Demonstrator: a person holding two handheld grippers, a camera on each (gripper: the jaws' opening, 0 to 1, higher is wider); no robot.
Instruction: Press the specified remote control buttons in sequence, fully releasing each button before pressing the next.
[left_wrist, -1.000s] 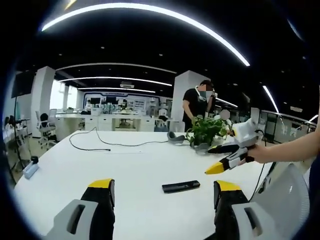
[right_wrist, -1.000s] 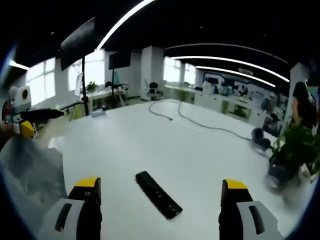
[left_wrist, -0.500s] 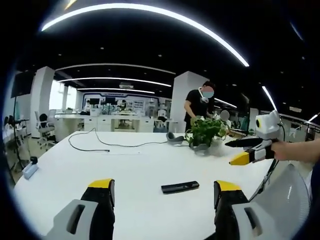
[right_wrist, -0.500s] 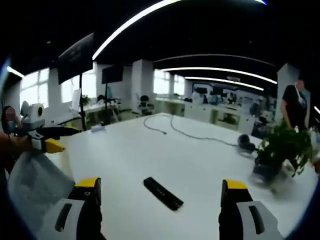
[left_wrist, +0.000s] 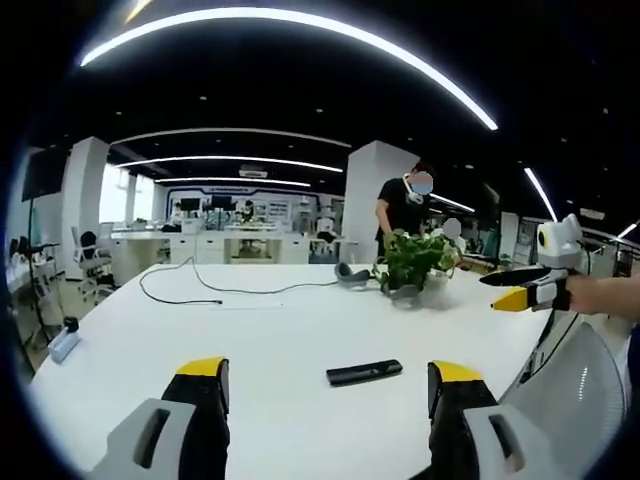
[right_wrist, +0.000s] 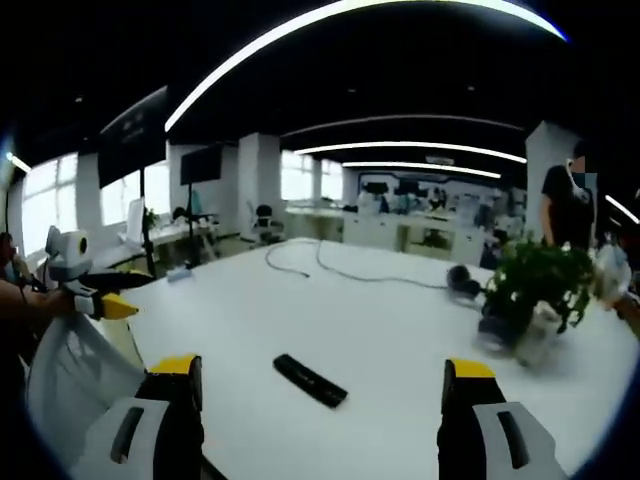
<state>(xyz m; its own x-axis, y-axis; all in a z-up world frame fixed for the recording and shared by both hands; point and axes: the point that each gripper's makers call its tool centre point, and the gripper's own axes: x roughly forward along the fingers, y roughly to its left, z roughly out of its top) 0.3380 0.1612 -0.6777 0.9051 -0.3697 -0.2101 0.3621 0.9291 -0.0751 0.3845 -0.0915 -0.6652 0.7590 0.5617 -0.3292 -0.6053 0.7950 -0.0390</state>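
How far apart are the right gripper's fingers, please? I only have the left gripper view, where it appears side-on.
Observer: In the right gripper view, the right gripper has its yellow-tipped fingers wide apart, holding nothing.
Operator: Thank you. Where does the slim black remote control lie relative to them?
Observer: It lies flat on the white table ahead of them, in line with the gap between the two fingers, and is untouched.
Operator: And how does my left gripper look from there?
Observer: It hovers at that view's left edge, above a grey mesh chair back, off to the side of the table.
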